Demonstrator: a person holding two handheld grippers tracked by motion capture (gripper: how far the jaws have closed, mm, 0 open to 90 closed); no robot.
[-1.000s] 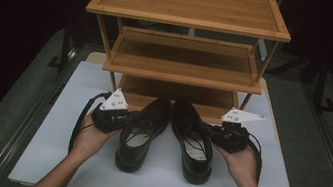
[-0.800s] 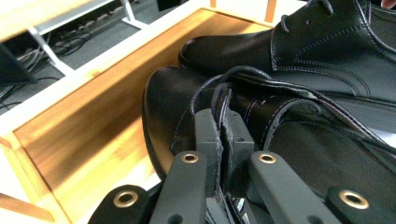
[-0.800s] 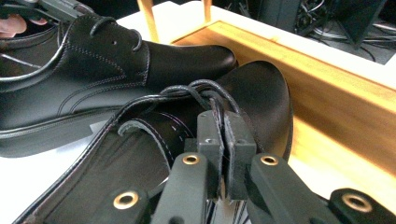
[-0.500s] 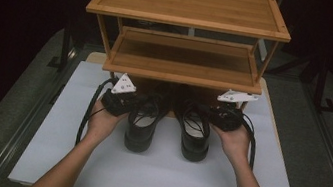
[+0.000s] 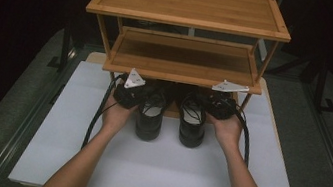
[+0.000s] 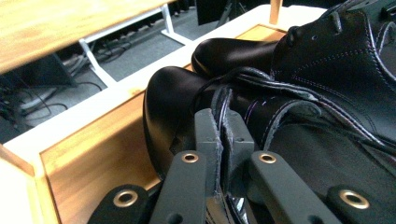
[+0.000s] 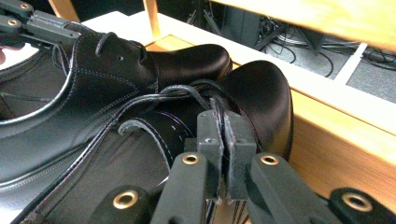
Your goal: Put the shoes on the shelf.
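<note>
Since the earlier frames, both black dress shoes had slid away from the person, from the open middle of the white counter (image 5: pixel 68 159) toward twelve o'clock, until their toes lay under the lowest tier of the bamboo shoe rack (image 5: pixel 180 70). The left shoe (image 5: pixel 151 117) and the right shoe (image 5: pixel 192 123) sat side by side, heels toward six o'clock and still out on the counter, toes resting on the rack's bottom shelf board (image 6: pixel 93 163).

The left gripper (image 5: pixel 130 94), at nine o'clock of its shoe, had its jaws clamped together on the thin leather edge of the shoe's opening, as the left gripper view showed at the collar (image 6: pixel 221 126). The right gripper (image 5: pixel 220 107), at three o'clock of the right shoe, pinched its shoe's collar (image 7: pixel 218 122) the same way. That outer-edge grip probably gave each hand a firm handle on a thin, stiff lip, and let the pair travel together, parallel and level, without the grippers crowding the gap between the shoes.

The toes led in, likely so the pair would end stowed with heels facing out
</note>
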